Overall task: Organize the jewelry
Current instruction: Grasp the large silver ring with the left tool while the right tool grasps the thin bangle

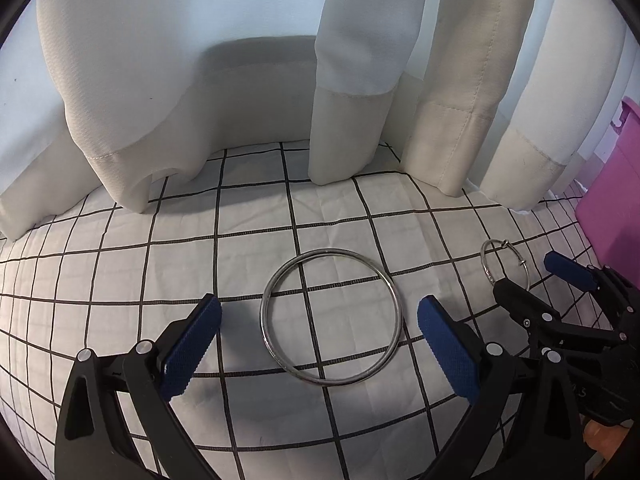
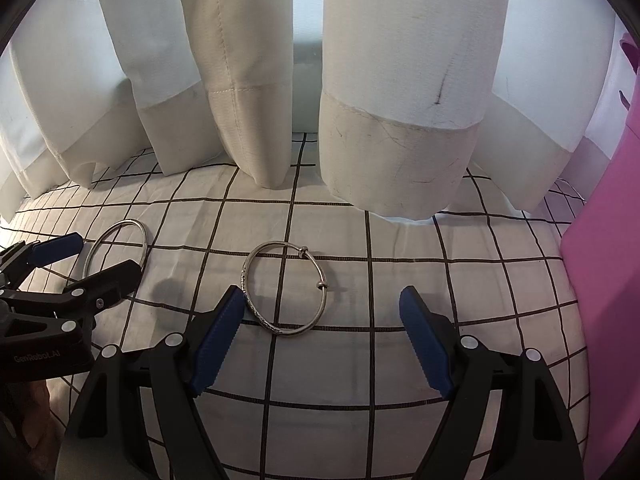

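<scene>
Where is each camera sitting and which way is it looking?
Left wrist: sits on the left claw, looking down along it at the plain bangle on the checked cloth; the right claw shows at the right edge.
Right wrist: sits on the right claw, looking at the beaded bangle; the left claw shows at left.
Shared: both bangles, cloth, curtains, pink box.

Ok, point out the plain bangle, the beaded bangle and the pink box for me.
plain bangle [image 1: 267,295]: left wrist view, left arc of its rim.
beaded bangle [image 2: 322,285]: right wrist view, the bead on its right side.
pink box [image 2: 600,264]: right wrist view, its side wall.
</scene>
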`<state>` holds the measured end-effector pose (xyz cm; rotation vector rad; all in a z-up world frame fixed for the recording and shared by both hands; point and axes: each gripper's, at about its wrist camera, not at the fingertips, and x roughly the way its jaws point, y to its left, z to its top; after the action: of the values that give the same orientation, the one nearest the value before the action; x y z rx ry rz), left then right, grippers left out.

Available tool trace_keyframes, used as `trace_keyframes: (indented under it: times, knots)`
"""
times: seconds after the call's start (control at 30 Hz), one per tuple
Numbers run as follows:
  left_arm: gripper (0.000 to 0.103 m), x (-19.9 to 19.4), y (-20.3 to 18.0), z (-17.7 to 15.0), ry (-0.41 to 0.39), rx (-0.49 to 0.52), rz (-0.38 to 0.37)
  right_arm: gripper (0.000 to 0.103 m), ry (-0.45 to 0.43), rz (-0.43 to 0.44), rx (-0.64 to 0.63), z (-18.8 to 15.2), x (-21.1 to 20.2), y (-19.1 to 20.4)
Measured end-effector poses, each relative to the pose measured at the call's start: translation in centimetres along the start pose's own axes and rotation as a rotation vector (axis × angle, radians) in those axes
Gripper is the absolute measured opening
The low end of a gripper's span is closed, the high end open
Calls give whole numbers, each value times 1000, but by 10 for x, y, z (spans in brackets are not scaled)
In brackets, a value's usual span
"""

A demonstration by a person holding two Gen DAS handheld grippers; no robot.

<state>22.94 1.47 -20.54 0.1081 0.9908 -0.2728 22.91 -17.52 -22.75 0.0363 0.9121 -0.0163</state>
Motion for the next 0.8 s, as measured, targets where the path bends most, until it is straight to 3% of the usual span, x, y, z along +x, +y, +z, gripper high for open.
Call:
trace_keyframes:
  times: [0.07, 0.37, 0.43, 0.5, 0.57, 0.73, 0.8]
  knots:
    - [97, 4, -9, -1, 13, 42, 50, 77, -1, 0, 1, -2, -1, -3]
    - [95, 7, -12, 6, 13, 19, 63, 77, 0, -9, 4, -8, 0, -13]
    - [81, 1, -10, 4, -3, 25, 58, 76, -3, -8, 4, -5, 1, -11]
    - [71, -4, -14, 1, -18, 41, 56, 60, -18, -15, 5, -5, -6, -6]
    - [71, -6, -16, -2, -22, 39, 52, 45, -31, -20, 7, -4, -9, -8]
    - [70, -7, -18, -4, -27, 28, 43, 39, -41, -1, 29, -7, -15, -17]
    - [70, -12, -16, -6, -39, 25, 44, 29, -53, 21, 61, -10, -18, -25]
